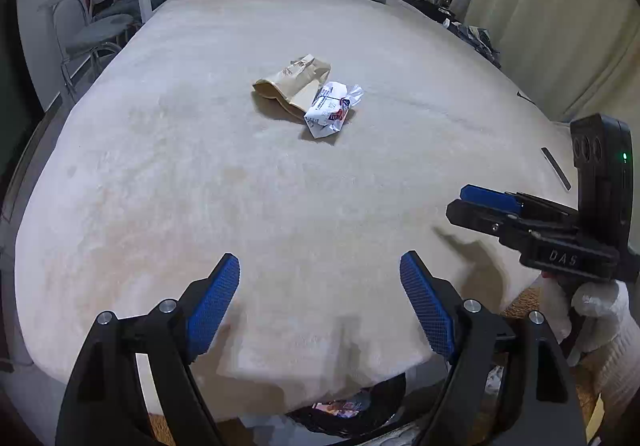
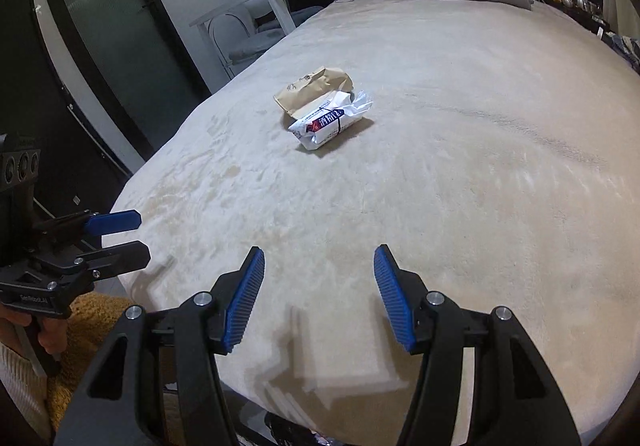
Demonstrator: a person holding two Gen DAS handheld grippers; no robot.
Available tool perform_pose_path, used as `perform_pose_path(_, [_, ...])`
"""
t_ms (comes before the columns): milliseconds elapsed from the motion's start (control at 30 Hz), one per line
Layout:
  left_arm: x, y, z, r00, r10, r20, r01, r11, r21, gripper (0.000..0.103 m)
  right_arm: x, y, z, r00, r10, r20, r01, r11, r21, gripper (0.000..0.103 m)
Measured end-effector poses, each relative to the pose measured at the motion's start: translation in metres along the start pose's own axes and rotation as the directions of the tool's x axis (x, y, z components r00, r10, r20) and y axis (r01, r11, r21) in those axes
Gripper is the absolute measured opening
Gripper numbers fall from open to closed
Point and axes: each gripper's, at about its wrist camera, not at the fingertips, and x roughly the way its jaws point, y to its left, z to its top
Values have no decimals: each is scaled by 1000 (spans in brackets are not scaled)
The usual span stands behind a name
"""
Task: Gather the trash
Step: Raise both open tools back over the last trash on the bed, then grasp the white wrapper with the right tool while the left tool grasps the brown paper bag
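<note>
Ahead, well beyond the empty, wide-open left gripper (image 1: 320, 310) and the empty, part-open right gripper (image 2: 319, 298), over bare cream plush bedcover (image 1: 160, 186), a crumpled white printed wrapper (image 1: 332, 110) touches a brown paper bag (image 1: 292, 82); only the right view shows a frosted glass door (image 2: 116, 30).

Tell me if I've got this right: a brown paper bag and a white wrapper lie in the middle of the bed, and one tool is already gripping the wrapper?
Not quite. The brown paper bag and white wrapper do lie mid-bed, but neither tool grips anything. In both wrist views the left tool and right tool are open and empty, near the bed's close edge.
</note>
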Motion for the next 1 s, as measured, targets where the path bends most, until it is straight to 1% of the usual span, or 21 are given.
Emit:
perform_pose_path(33, [2,0,3,1000,6,1,-6,1000,10,81,5,-6,5,1000,22,-8,-22,999,27,58])
perform_pose_path(167, [9,3,15,1000,14,-2,-13,1000,28,81,26,-24,30,998,63,-26,-60,992,113,58])
perform_pose_path(233, [12,4,21,1000,21,1,-21,999,39,81,34,-24,38,998,58,-26,-55,992,115,58])
perform_pose_path(333, [17,8,28,1000,27,0,-27,999,40,81,50,-27,50,997,76,-29,-71,988,139,58])
perform_pose_path(567, [30,24,41,1000,28,-8,-28,999,30,81,89,-36,75,989,144,-19,-136,963,232,58])
perform_pose_path(700, [41,31,46,998,50,-28,-49,998,37,81,107,-45,87,989,148,10,-145,951,271,58])
perform_pose_path(833, [51,38,51,997,70,-41,-68,997,45,81,121,-50,95,987,157,17,-155,939,308,57])
perform_pose_path(967, [58,44,55,995,86,-49,-83,995,50,81,127,-54,99,987,163,11,-158,933,324,53])
perform_pose_path(1000, [59,46,56,995,86,-48,-84,995,49,81,128,-54,99,986,167,6,-160,933,322,46])
